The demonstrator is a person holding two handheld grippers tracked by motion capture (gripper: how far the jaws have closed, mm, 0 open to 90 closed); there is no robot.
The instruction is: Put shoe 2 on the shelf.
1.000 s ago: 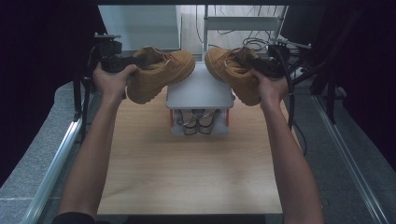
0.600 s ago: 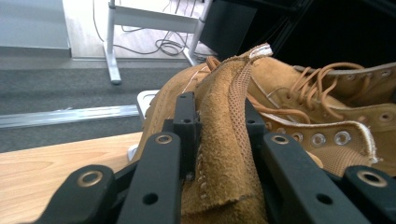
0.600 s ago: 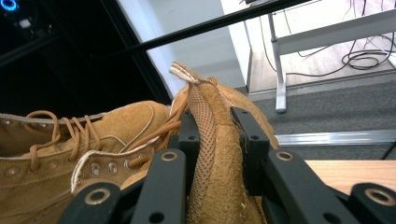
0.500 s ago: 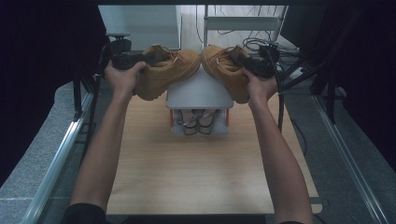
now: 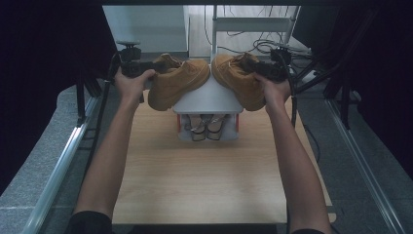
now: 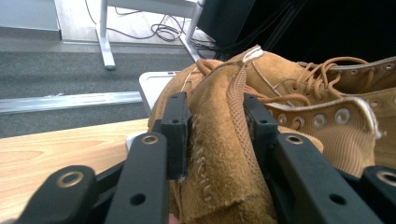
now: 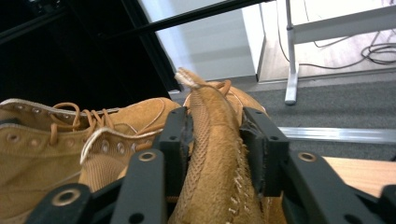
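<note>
- Boots, a tan suede pair, sat toe to toe at the far end of the wooden table (image 5: 204, 180), each resting partly on the top of a small white rack (image 5: 208, 100).
- The left boot (image 5: 178, 80) lay with its toe pointing right and its heel hanging off the rack's left edge; the right boot (image 5: 238, 78) mirrored it, toe pointing left.
- The left gripper (image 6: 217, 135) straddled the upright heel collar of the left boot, a black jaw on either side of the suede. Its jaws had just been opening, and a slight gap showed at the left jaw, so the grip looked loosened, with the collar between them.
- The right gripper (image 7: 215, 140) stood the same way round the right boot's heel collar, jaws likewise just parted, suede between them.
- Both hands (image 5: 131, 80) stayed close behind the heels.
- Under the rack's top, a pair of light sandals (image 5: 207, 126) sat on the lower shelf.
</note>
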